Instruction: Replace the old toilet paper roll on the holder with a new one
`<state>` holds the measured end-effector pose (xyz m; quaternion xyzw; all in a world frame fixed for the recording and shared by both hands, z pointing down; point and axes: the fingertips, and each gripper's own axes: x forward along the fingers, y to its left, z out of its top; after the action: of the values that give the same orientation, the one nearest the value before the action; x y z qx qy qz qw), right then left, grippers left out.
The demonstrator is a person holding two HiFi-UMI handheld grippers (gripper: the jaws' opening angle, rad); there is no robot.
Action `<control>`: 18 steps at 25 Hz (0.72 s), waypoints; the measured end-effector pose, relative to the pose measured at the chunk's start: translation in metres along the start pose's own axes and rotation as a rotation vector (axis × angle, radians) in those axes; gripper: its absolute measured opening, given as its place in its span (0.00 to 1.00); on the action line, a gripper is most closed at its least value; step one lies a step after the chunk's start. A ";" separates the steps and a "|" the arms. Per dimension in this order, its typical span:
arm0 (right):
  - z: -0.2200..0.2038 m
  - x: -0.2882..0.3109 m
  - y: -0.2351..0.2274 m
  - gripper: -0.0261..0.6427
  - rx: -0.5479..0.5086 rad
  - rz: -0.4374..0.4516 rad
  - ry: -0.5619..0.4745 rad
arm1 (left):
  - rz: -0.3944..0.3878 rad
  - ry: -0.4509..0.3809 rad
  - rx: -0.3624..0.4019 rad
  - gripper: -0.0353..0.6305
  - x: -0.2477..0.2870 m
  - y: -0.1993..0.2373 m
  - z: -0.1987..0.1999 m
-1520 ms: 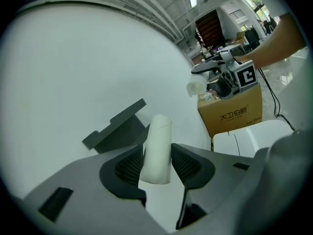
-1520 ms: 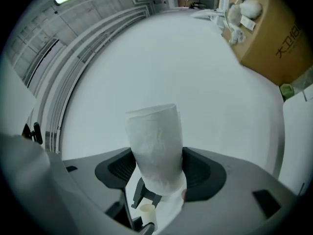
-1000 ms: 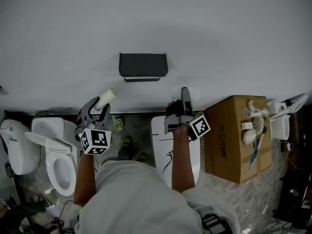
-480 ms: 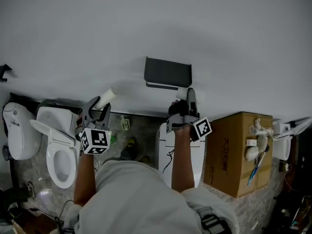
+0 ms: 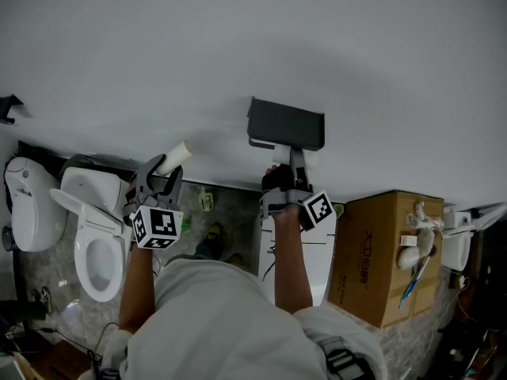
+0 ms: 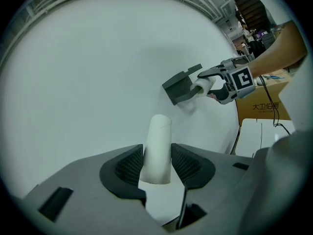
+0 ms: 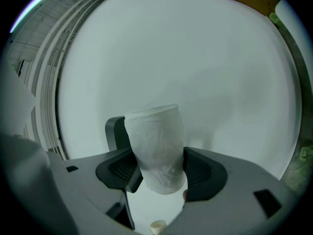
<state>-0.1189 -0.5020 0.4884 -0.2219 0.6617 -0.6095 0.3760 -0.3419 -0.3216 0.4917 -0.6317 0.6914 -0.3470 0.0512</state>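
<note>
I had the left gripper [image 6: 157,166] clamped on a slim white tube [image 6: 157,148], with both pads pressed against its sides. The tube stuck out past the jaws toward the wall [image 5: 238,46], and in the head view it tilted up and to the right. The right gripper [image 7: 159,174] was closed on the new roll [image 7: 157,151], a fat white one with a crinkled surface. It was gripped across its sides, its far end poking out beyond the pads. In the head view that roll sat just under the dark holder [image 5: 286,123] on the wall, below its middle. In the left gripper view it was right at the holder's lower edge. I couldn't tell whether roll and holder were touching. In the right gripper view a dark edge of the holder showed just behind the roll, on its left. The two grippers were well apart, the left one off to the holder's left, above the floor beside an open toilet [image 5: 91,244]. A cardboard box [image 5: 380,252] stood to the right of my right arm.
</note>
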 end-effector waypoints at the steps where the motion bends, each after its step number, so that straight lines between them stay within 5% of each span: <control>1: -0.006 0.003 -0.002 0.47 0.005 -0.002 0.014 | 0.004 0.003 -0.001 0.35 -0.001 0.002 -0.002; 18: -0.067 0.022 -0.013 0.47 0.066 -0.004 0.118 | 0.081 0.055 -0.059 0.36 -0.023 0.028 -0.035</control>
<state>-0.1861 -0.4783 0.4947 -0.1741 0.6619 -0.6438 0.3423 -0.3785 -0.2874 0.4948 -0.5945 0.7275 -0.3413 0.0276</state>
